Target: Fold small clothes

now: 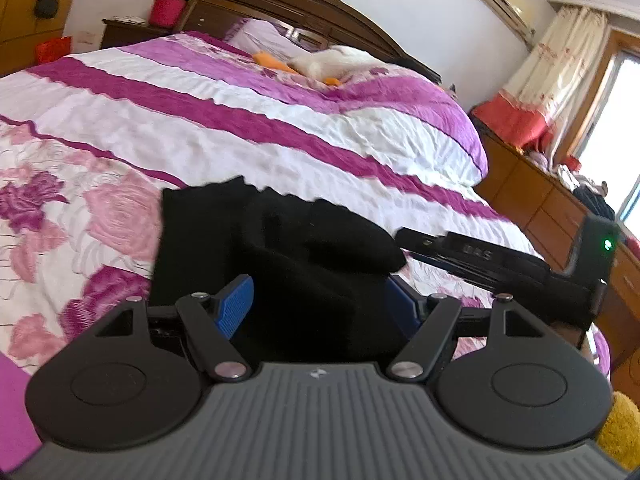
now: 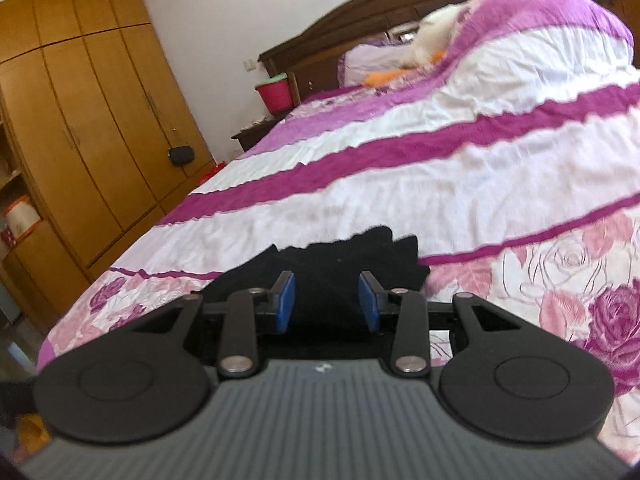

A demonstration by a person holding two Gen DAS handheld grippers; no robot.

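The black garment [image 1: 280,240] bunches up between the left gripper [image 1: 320,304] fingers and covers most of the right-hand blue pad [image 1: 404,300], so whether that pad presses on the cloth cannot be told. In the right wrist view, the garment's near part [image 2: 328,280] is hidden behind the right gripper [image 2: 327,300]. The white thing [image 1: 340,62] at the head end of the bed [image 1: 200,120] is blurred. The wardrobe [image 2: 80,120] is cut off by the picture's left edge.

Both wrist views low over bed [image 1: 280,120]
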